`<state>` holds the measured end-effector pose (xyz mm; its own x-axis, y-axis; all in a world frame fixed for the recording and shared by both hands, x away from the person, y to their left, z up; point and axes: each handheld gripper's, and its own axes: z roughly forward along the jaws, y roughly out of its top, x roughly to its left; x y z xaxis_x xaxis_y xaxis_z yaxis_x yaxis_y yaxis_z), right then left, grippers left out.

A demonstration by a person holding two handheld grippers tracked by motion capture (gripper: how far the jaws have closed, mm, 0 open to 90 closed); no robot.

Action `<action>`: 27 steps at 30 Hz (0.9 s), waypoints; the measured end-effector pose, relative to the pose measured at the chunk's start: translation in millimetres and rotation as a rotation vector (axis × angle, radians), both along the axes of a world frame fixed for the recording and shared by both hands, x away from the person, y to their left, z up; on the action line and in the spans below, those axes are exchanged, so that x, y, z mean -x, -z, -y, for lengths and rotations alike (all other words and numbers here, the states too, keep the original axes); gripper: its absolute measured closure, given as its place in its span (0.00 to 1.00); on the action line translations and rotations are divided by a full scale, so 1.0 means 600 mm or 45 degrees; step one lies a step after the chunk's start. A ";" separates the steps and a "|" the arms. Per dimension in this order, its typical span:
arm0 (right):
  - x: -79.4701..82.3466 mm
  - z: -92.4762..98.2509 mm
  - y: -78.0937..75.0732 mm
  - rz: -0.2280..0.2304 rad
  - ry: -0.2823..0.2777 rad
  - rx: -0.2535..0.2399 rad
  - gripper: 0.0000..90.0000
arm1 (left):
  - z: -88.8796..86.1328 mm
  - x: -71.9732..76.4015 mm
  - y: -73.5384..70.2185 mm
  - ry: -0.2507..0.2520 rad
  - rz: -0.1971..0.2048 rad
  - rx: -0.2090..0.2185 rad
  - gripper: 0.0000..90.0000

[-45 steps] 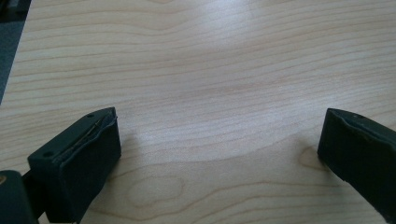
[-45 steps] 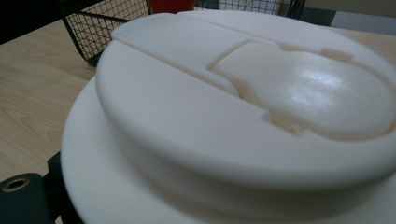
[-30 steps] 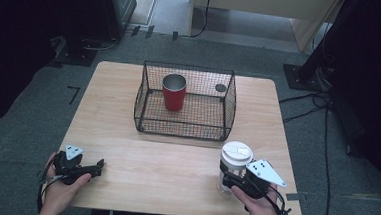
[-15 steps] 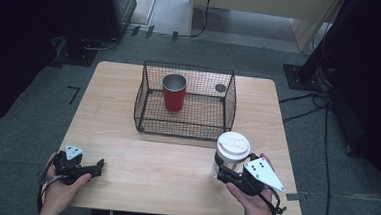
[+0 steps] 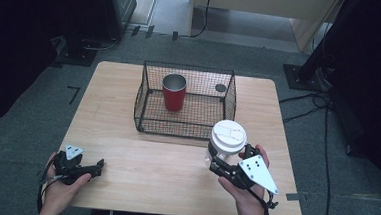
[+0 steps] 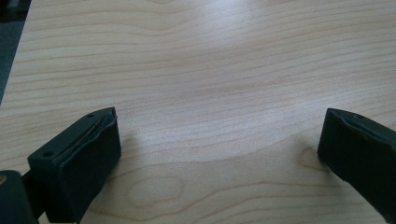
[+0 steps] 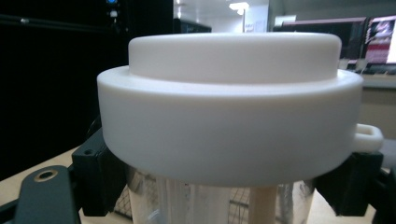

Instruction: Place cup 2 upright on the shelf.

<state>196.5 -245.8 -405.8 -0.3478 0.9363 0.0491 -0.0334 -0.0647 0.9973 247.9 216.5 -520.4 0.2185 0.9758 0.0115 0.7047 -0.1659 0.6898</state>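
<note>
Near the table's front right edge, a clear plastic cup with a white lid (image 5: 228,140) is clamped below the lid by the right gripper (image 5: 223,162); placing it into the black wire basket (image 5: 148,116), beside the red metal tumbler (image 5: 174,92), is judged outstanding, while the left gripper (image 5: 94,166) rests spread and empty

The left hand (image 5: 63,179) lay at the near left, its left gripper (image 5: 97,167) level and pointing right, jaws spread wide with nothing between them. The right hand (image 5: 246,191) sat at the near right, wrapped under the right gripper (image 5: 214,156), which pointed up and left with the grey plate uppermost. Its jaws were clamped on either side of a cup (image 5: 228,140); the pads themselves were probably pressed against the clear wall, though the white lid hid most of the contact.
</note>
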 end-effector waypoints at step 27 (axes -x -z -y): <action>-0.077 -0.043 -0.038 0.160 -0.010 -0.021 0.18 | 0.000 0.000 0.000 0.001 0.000 -0.001 0.00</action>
